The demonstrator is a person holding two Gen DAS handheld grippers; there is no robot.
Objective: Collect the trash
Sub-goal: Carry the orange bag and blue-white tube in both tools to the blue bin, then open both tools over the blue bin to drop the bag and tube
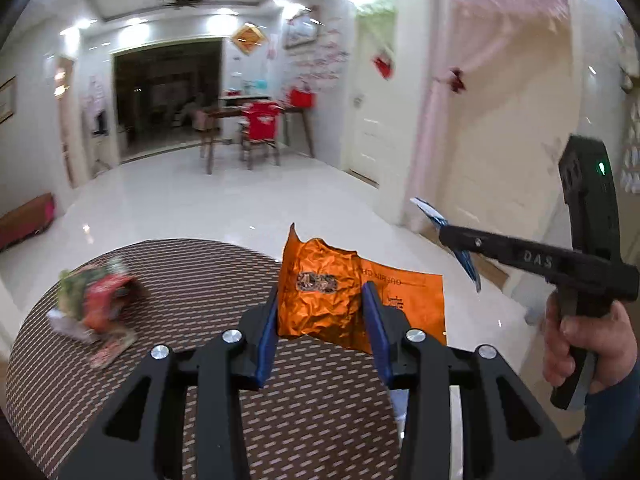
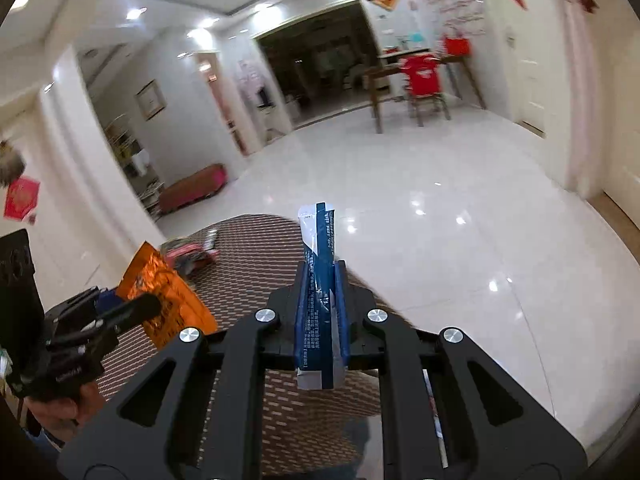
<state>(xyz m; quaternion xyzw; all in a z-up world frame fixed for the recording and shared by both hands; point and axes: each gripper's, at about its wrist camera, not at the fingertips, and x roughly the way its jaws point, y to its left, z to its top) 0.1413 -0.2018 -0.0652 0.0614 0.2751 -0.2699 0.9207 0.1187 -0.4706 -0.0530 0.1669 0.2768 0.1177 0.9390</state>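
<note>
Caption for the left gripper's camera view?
Left gripper clamps an orange wrapper above a round woven table.

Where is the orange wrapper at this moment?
The orange wrapper is gripped in the left gripper, above the round patterned table, with the crumpled red-green wrapper lying to its left.

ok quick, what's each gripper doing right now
left gripper: shut on the orange wrapper.
right gripper: shut on the blue and white packet.

text: "DAS" | on: right gripper [image 1: 444,236] body | other print: unreadable
</note>
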